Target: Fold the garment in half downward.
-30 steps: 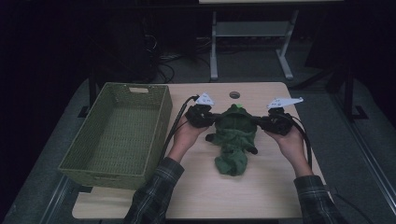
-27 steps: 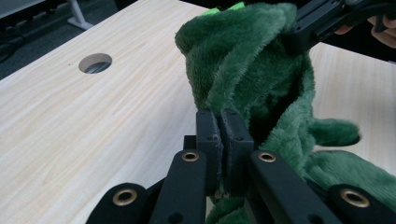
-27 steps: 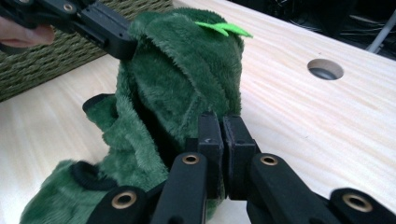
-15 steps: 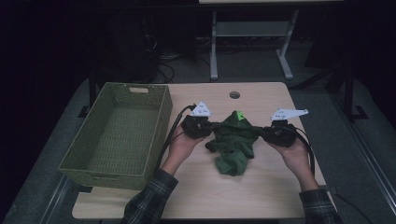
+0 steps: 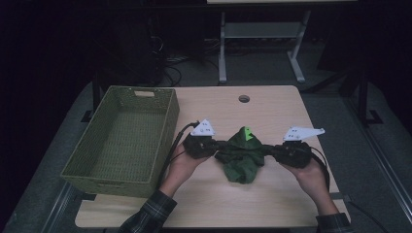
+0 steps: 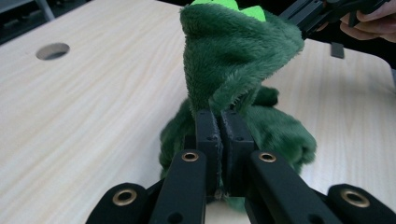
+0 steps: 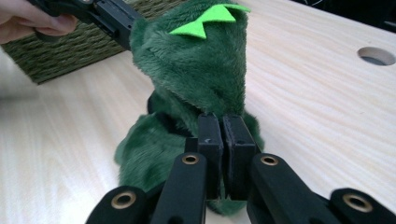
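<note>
**Green plush held from both sides, mid-bench**

I have one dark green plush toy (image 5: 241, 156) pinched between my two grippers. My left gripper (image 5: 217, 145) has its jaws clenched on a fold of the fur at the toy's left side; my right gripper (image 5: 269, 149) has its jaws clenched on the fur at the toy's right side. The upper part is pulled up between them; the lower part rests on the bench (image 5: 272, 109). The toy sits near the middle of the bench, a little towards my edge.

Room: bare wood lies beyond the toy up to the far edge, and more to its right. One woven green basket (image 5: 125, 141) stands along the left edge, overhanging it, near my left hand (image 5: 180, 167).

Count: one toy, one basket, two grippers, one round hole (image 5: 244, 98) near the far edge. Bright green felt spikes (image 7: 208, 19) on the toy. No readable writing.
</note>
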{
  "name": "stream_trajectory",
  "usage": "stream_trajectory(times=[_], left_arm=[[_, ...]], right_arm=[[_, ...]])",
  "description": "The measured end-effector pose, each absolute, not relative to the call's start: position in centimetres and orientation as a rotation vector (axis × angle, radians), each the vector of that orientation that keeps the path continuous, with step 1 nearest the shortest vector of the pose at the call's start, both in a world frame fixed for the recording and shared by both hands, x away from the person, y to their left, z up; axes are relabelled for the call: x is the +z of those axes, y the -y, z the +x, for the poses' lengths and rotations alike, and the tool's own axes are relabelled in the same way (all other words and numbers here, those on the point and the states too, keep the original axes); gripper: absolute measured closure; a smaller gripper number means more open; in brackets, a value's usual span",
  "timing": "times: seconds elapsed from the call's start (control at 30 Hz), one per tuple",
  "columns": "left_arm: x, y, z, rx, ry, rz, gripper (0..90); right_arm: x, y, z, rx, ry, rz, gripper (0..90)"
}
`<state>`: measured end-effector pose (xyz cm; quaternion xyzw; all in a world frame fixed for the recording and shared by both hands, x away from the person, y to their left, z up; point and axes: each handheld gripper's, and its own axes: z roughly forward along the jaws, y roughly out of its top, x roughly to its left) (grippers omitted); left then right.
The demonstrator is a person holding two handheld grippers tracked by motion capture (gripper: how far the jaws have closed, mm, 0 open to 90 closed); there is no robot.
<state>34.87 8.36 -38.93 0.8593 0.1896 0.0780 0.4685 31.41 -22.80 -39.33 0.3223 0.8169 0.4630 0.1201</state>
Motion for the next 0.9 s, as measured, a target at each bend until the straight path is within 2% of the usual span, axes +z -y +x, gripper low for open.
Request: stream_trajectory(times=[0.63,0.9], left_arm=[[-42.9,-8.6,31.7,0.115,-0.440,2.182,86.9],[-44.9,-8.3,31.0,0.074,-0.441,2.221,86.5]], right_arm=[[-42.8,21.8,27.9,1.348,-2.490,0.939,86.4],[-44.2,21.3,27.0,1.327,-2.535,0.948,83.5]])
